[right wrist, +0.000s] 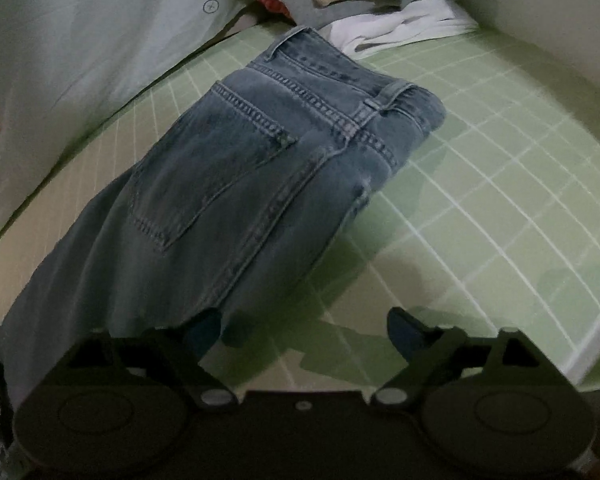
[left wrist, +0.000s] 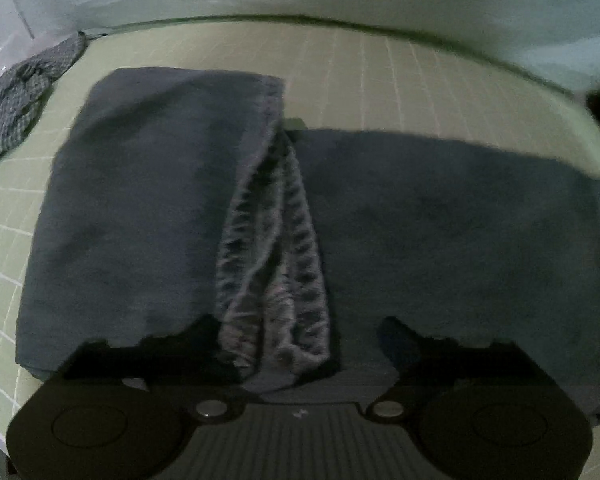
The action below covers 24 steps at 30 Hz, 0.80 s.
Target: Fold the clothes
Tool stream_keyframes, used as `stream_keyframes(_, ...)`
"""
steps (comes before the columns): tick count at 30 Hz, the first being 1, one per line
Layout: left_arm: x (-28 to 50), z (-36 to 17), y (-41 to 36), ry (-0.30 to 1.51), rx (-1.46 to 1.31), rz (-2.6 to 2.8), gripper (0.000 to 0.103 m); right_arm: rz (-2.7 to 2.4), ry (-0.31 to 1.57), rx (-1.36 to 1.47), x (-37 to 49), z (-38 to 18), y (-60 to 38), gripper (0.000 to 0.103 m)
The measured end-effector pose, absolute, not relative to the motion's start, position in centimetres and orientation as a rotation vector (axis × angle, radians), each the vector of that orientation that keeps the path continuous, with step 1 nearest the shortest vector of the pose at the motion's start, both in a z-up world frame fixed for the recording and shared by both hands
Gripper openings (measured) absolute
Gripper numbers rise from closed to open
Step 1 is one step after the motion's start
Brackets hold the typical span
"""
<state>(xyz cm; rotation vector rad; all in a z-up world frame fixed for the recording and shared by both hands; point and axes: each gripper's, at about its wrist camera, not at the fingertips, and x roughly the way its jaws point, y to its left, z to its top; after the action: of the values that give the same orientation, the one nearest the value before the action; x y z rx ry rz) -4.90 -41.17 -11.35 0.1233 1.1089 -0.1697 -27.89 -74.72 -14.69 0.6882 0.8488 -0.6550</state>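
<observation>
Folded denim jeans point(right wrist: 236, 184) lie creased on gridded mat point(right wrist: 480, 184).

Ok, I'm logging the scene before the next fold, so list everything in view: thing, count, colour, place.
jeans: one, blue denim, partly folded, on the mat
mat: one, light green with white grid, under the jeans
patterned cloth: one, grey, mat's far left edge
clothes pile: several, white, grey, cream, red, beyond the jeans' waistband
sheet: one, pale with small prints, left of the mat
left gripper: one, black, open above the jeans' hems
right gripper: one, black, open at the jeans' edge
</observation>
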Motion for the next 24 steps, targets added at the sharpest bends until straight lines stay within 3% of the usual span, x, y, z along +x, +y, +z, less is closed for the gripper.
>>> stream_keyframes(7,-4.0,-11.9,-42.8,1.136,0.134,-0.086,0.100,-0.671,0.767,0.788,-27.4,-15.3,-79.7,0.099)
stream_keyframes(16,-4.6,-10.3,-45.5,1.079,0.048,-0.281,0.099,-0.716,0.687,0.825,-26.3,-15.8,-85.1,0.102)
stream_keyframes(19,-4.6,-10.6,-47.5,1.075,0.134,-0.281,0.098,-0.723,0.686,0.814,-26.1,-15.8,-86.2,0.102)
stream_keyframes(24,-4.6,-8.6,-45.6,0.982,0.063,-0.137,0.098,-0.726,0.698,0.790,-25.5,-15.9,-86.6,0.103)
